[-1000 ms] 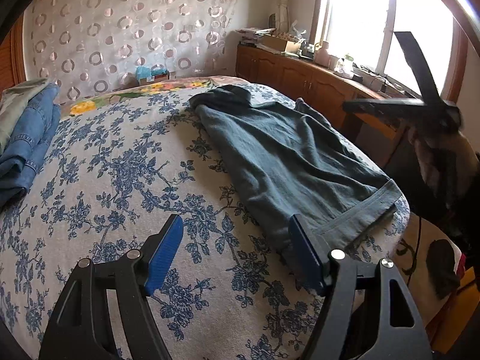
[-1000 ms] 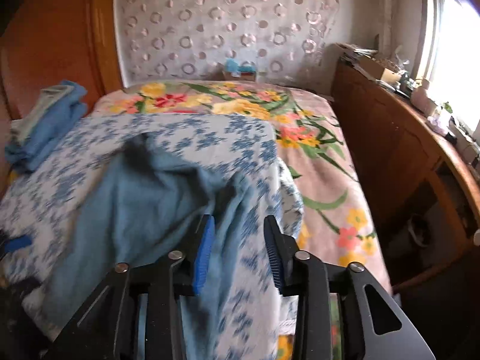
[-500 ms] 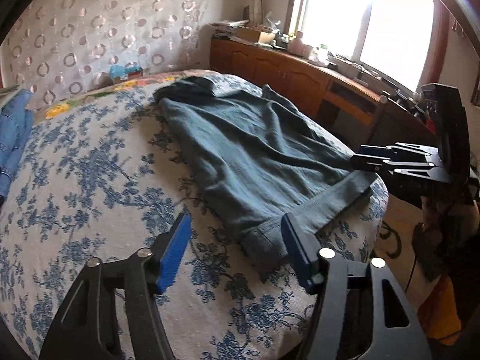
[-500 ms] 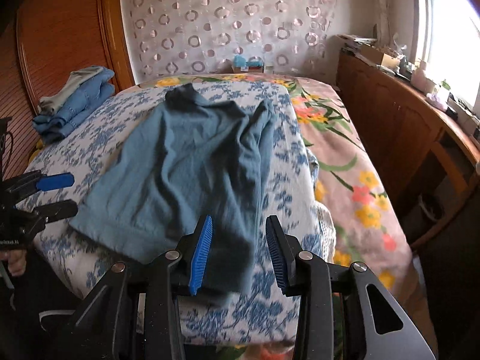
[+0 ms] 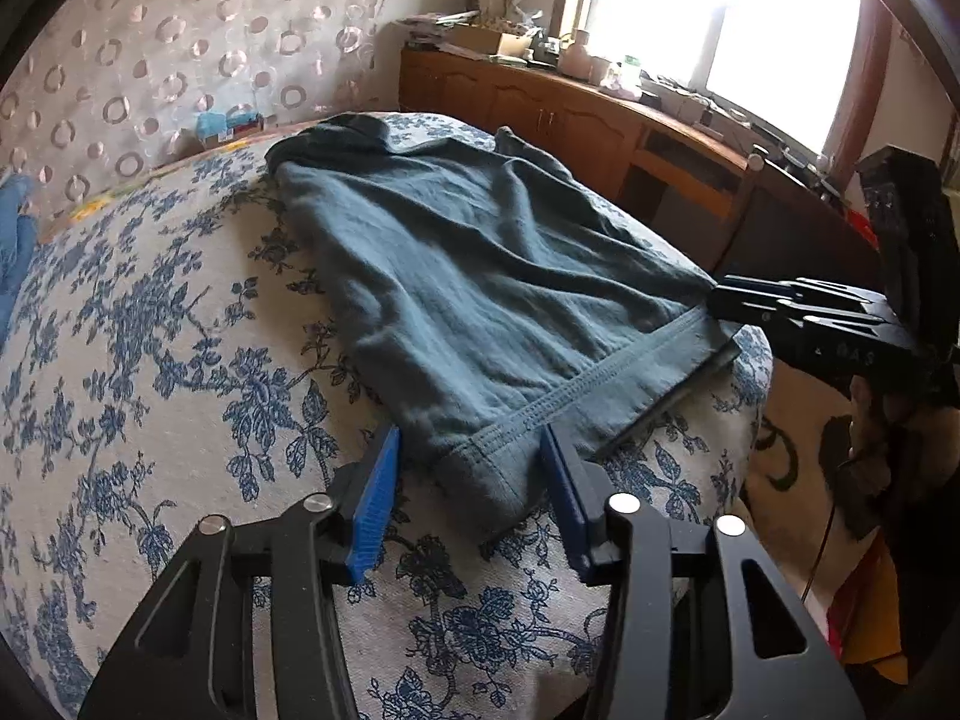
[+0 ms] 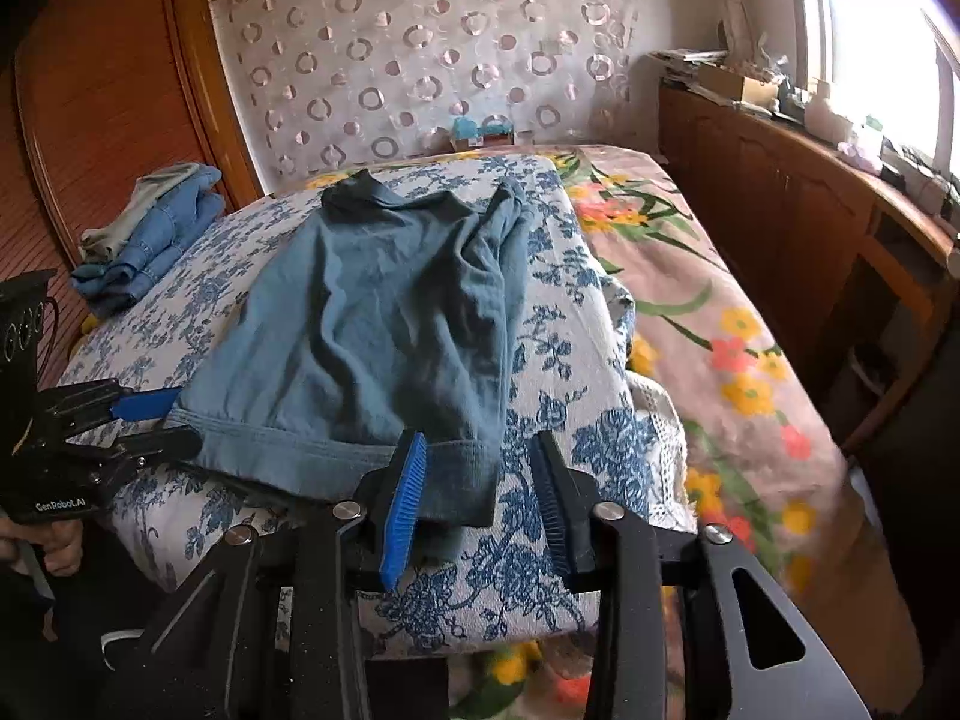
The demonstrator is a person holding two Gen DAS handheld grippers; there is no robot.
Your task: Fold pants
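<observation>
My blue-grey pants (image 5: pixel 480 276) lie spread on the bed (image 5: pixel 150 330), over its blue-flowered cover, with the hem end at the near edge and the far end reaching toward the dotted headboard (image 6: pixel 420 72). My left tongs (image 5: pixel 468 480) have just been closing, and one hem corner sits between the blue pads (image 5: pixel 375 498), though the pads are not yet pressing the cloth. My right tongs (image 6: pixel 480 480) have also been closing around the other hem corner, which lies in the gap, still unpinched. A stack of folded denim (image 6: pixel 156 234) rests at the bed's far left. A wooden cabinet (image 6: pixel 780 192) runs under the window.
</observation>
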